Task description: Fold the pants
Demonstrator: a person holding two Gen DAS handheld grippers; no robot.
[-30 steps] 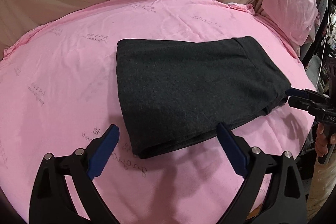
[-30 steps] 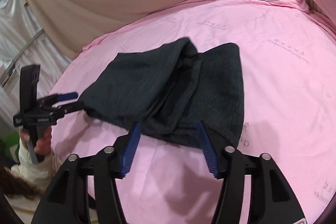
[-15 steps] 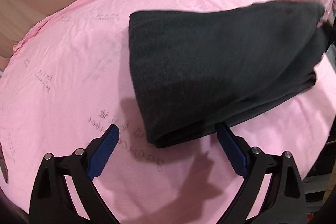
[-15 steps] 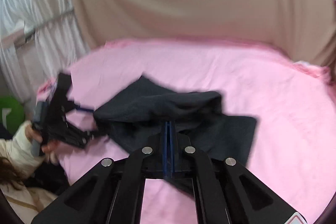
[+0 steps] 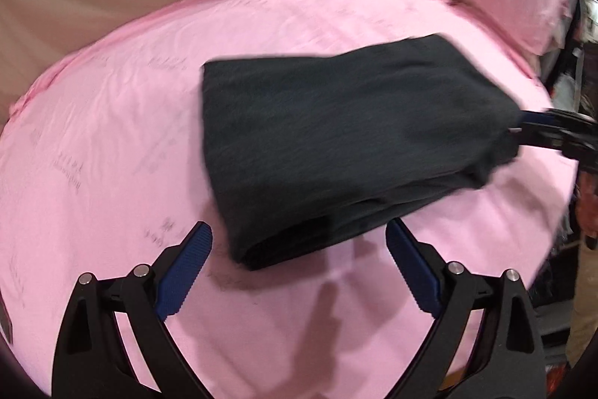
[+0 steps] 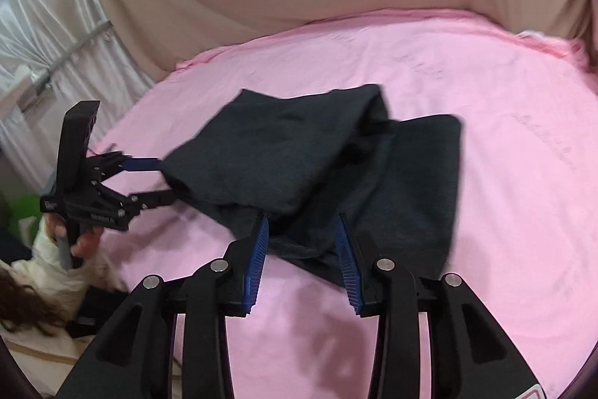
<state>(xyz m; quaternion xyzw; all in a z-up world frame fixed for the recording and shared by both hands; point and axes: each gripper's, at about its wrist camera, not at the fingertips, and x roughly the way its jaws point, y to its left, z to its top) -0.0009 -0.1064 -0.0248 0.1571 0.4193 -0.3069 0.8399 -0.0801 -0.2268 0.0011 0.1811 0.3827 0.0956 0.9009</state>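
The folded dark pants (image 5: 347,144) lie on the pink bed (image 5: 112,144), both the left gripper (image 5: 299,272) and right gripper (image 6: 302,260) have their jaws apart, holding nothing.

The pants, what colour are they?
Dark charcoal grey pants, plain, best seen in the left wrist view.
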